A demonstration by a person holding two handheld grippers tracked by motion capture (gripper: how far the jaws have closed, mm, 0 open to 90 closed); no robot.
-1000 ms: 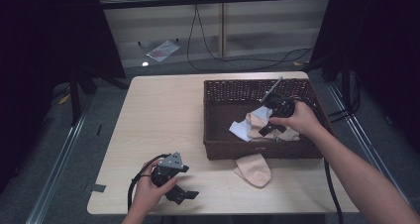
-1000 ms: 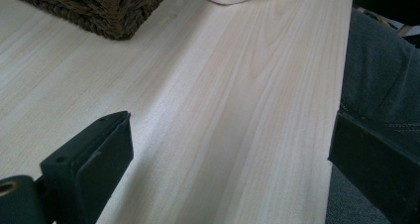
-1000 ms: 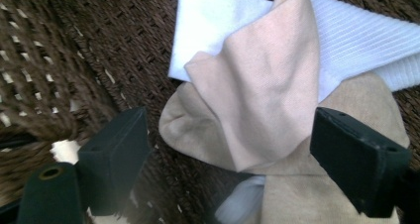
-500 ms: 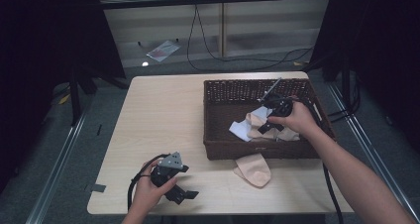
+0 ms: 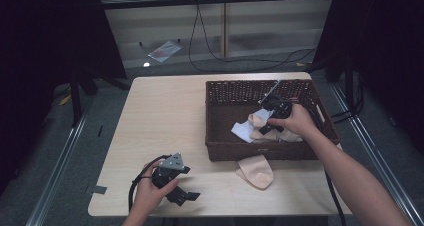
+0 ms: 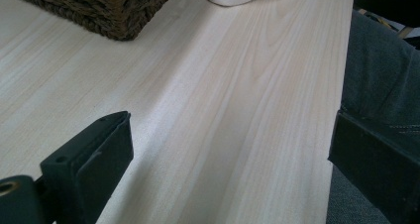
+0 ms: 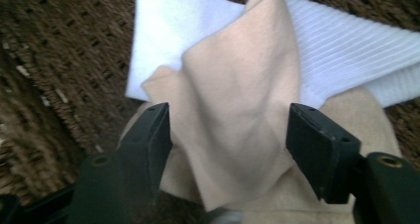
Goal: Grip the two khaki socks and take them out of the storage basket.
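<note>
- A beige sock (image 7: 237, 110) lies crumpled inside a dark brown woven basket (image 5: 220, 93), near the basket's front wall and toward the middle.
- In the right gripper view, a raised fold of this beige sock stands between the two black jaws, which sit one on each side of it.
- The right gripper (image 5: 266, 127) points down into the basket, held in the person's right hand (image 5: 295, 121). Its jaws have just been closing around the fold; a little gap is visible on each side, so the pads do not look pressed on the cloth yet.
- A white sock (image 7: 346, 50) lies under and beside the beige one, touching it; it spreads out toward the basket's floor on both sides of the fold.
- In the high view, the white sock (image 5: 243, 131) shows as a pale patch to the left of the beige cloth.
- A second beige sock (image 5: 256, 170) lies flat on the table, just outside the basket's front wall and touching or nearly touching it.
- The basket stands on the right half of a pale wooden table (image 5: 165, 116).
- The left gripper (image 5: 186, 197) rests low over the table's front left part, held in the person's left hand (image 5: 150, 193), well apart from the basket.
- In the left gripper view, its jaws stand wide apart with only bare tabletop between them.
- A black cable (image 5: 135, 183) loops from the left gripper along the table's edge.
</note>
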